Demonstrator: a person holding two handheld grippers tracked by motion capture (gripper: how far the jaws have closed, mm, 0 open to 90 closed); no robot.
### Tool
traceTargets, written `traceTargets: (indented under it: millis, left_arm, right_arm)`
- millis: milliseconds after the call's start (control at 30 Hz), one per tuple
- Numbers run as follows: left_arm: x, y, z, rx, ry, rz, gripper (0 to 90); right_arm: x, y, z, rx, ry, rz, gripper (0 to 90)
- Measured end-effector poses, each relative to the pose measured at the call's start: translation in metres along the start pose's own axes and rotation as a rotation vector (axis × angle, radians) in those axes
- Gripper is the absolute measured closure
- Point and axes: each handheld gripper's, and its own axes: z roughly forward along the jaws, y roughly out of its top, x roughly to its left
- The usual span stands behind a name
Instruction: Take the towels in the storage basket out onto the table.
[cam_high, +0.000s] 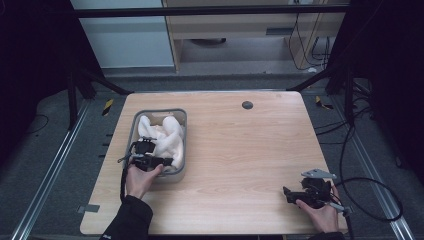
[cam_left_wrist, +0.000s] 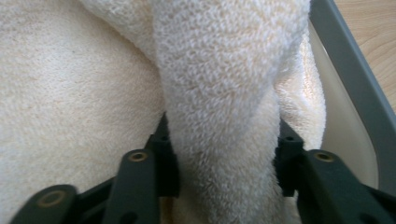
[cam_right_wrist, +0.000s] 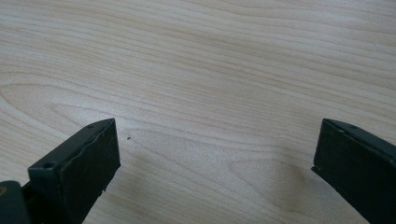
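Observation:
A cream terry towel (cam_high: 162, 134) lies bunched in a grey bin (cam_high: 182, 116) at the table's left. My left gripper (cam_high: 159, 161) reaches into the bin's near end. In the left gripper view its black jaws press on both sides of a thick fold of the towel (cam_left_wrist: 219, 140), and the left gripper (cam_left_wrist: 223, 156) is shut on that fold. My right gripper (cam_high: 286, 193) rests low over the table's near right corner, held in a hand. In the right gripper view the right gripper (cam_right_wrist: 217, 140) stands open, its jaws wide apart over bare wood with nothing between them.
The bin's grey rim (cam_left_wrist: 350, 65) and pale inner wall run along the right of the left gripper view. A small dark round disc (cam_high: 247, 105) sits at the far edge of the wooden table (cam_high: 250, 150). Cables (cam_high: 370, 195) trail off the right side.

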Motion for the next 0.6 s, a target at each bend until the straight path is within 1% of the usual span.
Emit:
traceTargets:
  millis: [33,133,233,300,367,433,533,567,600]
  left_arm:
    - [0.000,0.000,-0.001,-0.005,0.005,0.003,59.8]
    - [0.000,-0.001,-0.003,-0.016,0.013,0.011,64.9]
    - [0.000,-0.003,-0.005,-0.040,0.020,0.021,68.4]
    - [0.001,-0.005,-0.008,-0.065,0.018,0.029,69.2]
    - [0.002,-0.007,-0.014,-0.095,0.018,0.040,69.7]
    - [0.004,-0.007,-0.022,-0.129,0.013,0.037,69.9]
    - [0.006,-0.005,-0.037,-0.177,0.011,0.040,69.9]
    - [0.006,-0.004,-0.045,-0.206,0.014,0.044,69.9]
    - [0.006,-0.003,-0.049,-0.211,0.019,0.047,69.9]
  right_arm:
    - [0.000,0.000,0.000,-0.001,-0.001,-0.002,0.6]
    - [0.000,0.000,0.001,-0.002,0.002,-0.002,0.7]
    - [0.000,0.000,0.000,-0.002,0.003,-0.001,0.7]
    - [0.000,0.000,0.000,-0.002,0.003,0.000,0.7]
    - [0.000,0.000,0.001,-0.001,0.002,-0.003,0.8]
    - [0.000,0.000,0.001,0.001,0.003,-0.002,0.8]
    - [0.000,0.000,0.001,-0.001,0.003,-0.001,0.9]
    - [0.000,0.000,0.001,-0.004,0.001,-0.001,0.9]
    - [0.000,0.000,0.001,-0.004,0.000,0.000,0.9]
